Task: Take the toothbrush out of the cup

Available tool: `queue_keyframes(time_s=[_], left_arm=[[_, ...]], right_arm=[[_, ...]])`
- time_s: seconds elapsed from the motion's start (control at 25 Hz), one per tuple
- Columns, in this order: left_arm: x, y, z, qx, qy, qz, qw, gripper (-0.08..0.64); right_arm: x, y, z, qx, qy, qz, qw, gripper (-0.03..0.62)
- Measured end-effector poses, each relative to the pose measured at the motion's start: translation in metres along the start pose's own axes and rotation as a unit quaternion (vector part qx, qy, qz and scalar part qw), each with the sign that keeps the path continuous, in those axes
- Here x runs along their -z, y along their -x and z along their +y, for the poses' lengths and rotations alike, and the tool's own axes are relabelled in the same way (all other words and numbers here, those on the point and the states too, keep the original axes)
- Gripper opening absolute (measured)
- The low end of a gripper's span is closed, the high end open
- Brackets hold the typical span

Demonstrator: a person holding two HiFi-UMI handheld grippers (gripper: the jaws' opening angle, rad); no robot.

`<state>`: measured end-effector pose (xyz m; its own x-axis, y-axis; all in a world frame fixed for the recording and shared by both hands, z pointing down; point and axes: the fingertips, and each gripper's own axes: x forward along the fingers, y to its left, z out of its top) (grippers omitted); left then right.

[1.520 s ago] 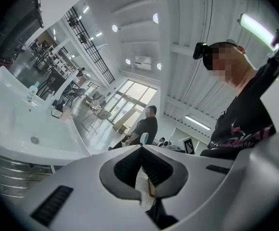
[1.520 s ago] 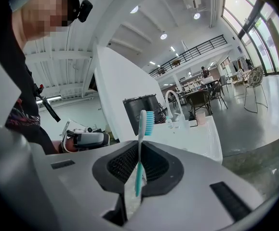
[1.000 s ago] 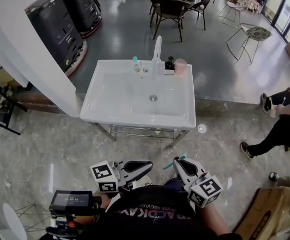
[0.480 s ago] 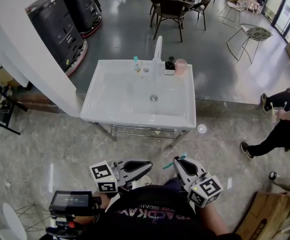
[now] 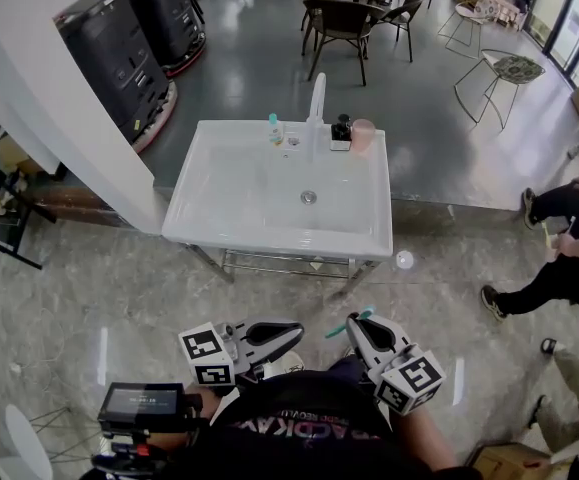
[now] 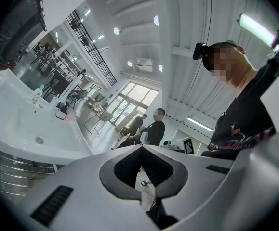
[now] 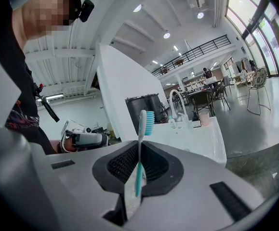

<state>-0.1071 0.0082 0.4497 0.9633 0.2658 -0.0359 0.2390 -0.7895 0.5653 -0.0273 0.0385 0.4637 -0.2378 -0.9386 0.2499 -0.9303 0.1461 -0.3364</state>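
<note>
- Head view: pink cup point(image 5: 362, 136) sits on the sink point(image 5: 279, 193), well apart from both grippers; the teal toothbrush point(image 5: 339, 328) pokes from the right gripper point(image 5: 357, 330), with the left gripper point(image 5: 291, 332) beside it.
- Left gripper view: fingers point(image 6: 120, 170) are pressed together, with nothing between them.
- Right gripper view: fingers point(image 7: 166, 167) clamp the toothbrush's handle, with the bristles upright above their tips.

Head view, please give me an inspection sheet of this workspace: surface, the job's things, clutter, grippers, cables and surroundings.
Surface: white sink on a metal frame, standing on a polished floor.
Job's things: toothbrush is out of the pink cup; the cup stands on the sink's back ledge.
Clutter: teal-capped bottle and dark bottle either side of the faucet.
Grippers: right gripper has its fingers shut on the toothbrush, bristles upward; left gripper is shut, nothing between its fingers.
Cables: nothing seen.
Surroundings: black machines at far left, chairs behind, people at the right edge.
</note>
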Motion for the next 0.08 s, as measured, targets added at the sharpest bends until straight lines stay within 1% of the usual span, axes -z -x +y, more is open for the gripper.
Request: queue_keyframes(time_s=[0.08], left_arm=[[-0.0002,0.0003,-0.0020,0.000,0.000,0.000,1.0000,0.008]], right_arm=[[-0.0012,0.0014,0.0008,0.001,0.001,-0.001,1.000,0.026]])
